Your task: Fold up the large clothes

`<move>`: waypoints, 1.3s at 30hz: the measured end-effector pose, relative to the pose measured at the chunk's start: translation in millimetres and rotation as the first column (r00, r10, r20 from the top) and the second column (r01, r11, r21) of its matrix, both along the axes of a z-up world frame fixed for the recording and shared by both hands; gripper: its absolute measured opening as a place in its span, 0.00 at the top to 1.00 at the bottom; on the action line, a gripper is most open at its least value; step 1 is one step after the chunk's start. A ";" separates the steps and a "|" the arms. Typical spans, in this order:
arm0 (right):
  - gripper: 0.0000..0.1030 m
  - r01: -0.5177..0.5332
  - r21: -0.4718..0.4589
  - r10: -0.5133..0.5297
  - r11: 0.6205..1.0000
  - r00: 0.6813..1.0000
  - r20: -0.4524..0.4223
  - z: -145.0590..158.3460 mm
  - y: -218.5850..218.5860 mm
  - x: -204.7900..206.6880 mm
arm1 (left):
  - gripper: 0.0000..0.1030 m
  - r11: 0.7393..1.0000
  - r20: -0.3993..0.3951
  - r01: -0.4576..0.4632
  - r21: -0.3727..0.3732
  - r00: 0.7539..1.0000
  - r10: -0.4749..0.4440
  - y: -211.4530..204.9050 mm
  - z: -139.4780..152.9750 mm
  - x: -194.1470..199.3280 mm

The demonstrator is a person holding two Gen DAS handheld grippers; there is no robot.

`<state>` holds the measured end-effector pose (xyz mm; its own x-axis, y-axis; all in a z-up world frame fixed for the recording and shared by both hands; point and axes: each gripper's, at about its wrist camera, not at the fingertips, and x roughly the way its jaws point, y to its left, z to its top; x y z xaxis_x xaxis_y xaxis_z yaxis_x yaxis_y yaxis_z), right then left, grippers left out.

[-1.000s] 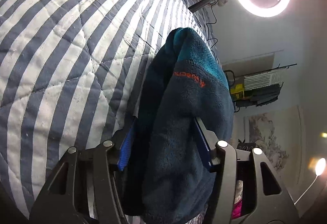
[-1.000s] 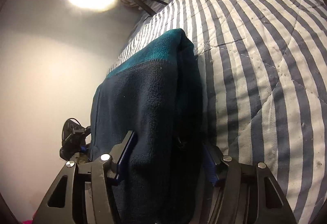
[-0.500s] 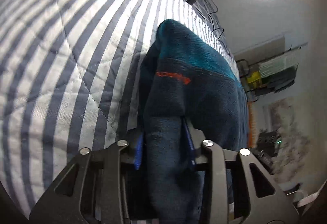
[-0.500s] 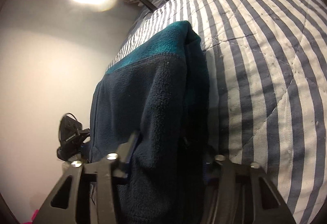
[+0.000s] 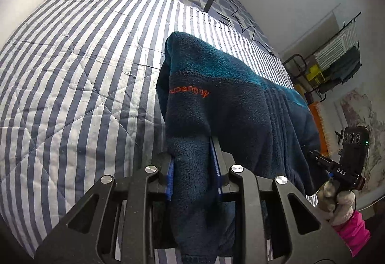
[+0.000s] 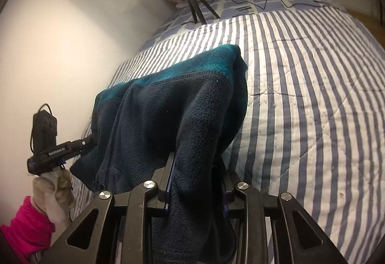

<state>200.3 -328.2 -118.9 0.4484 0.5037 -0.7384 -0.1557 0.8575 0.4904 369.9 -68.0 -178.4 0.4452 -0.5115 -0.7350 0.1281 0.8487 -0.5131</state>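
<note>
- The navy-and-teal fleece jacket (image 5: pixel 240 105) hangs lifted above the striped quilt (image 5: pixel 72 76) of the bed.
- The left gripper (image 5: pixel 192 167) and the right gripper (image 6: pixel 195 177) are each clamped on a bunched fleece edge.
- Risk: the thick pile could slip free, or the hanging layers could land uneven.
- Orange embroidered lettering appears upside down, unreadable.

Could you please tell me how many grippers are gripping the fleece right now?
2. The left gripper is clamped on the navy fleece at its logo side; the right gripper is clamped on the opposite edge. Both hold it above the striped quilt.
</note>
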 end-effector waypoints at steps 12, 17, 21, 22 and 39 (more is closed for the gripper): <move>0.75 0.045 -0.041 -0.041 0.998 0.995 0.089 30.3 -46.5 -1.8 | 0.77 0.996 0.061 0.092 0.018 0.994 -0.093 -62.9 34.6 15.1; 0.75 0.103 -0.086 -0.092 0.991 0.988 0.122 38.8 -90.0 16.2 | 0.77 0.990 0.100 0.140 0.004 0.985 -0.140 -121.2 43.3 48.5; 0.75 0.164 -0.124 -0.145 0.979 0.978 0.149 43.0 -131.6 40.3 | 0.77 0.980 0.129 0.201 -0.006 0.972 -0.199 -173.7 48.5 84.4; 0.75 0.183 -0.138 -0.160 0.973 0.974 0.160 44.0 -145.0 49.6 | 0.77 0.975 0.140 0.220 -0.007 0.966 -0.217 -188.5 49.2 95.5; 0.76 0.342 -0.254 -0.299 0.905 0.934 0.195 34.4 -297.8 196.5 | 0.78 0.953 0.157 0.295 -0.061 0.946 -0.283 -361.5 27.9 253.8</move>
<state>396.7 -626.0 -84.5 0.6656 0.0971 -0.7400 0.0987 0.9714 0.2162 623.7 -429.5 -150.5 0.3678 -0.6901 -0.6233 0.4400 0.7196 -0.5372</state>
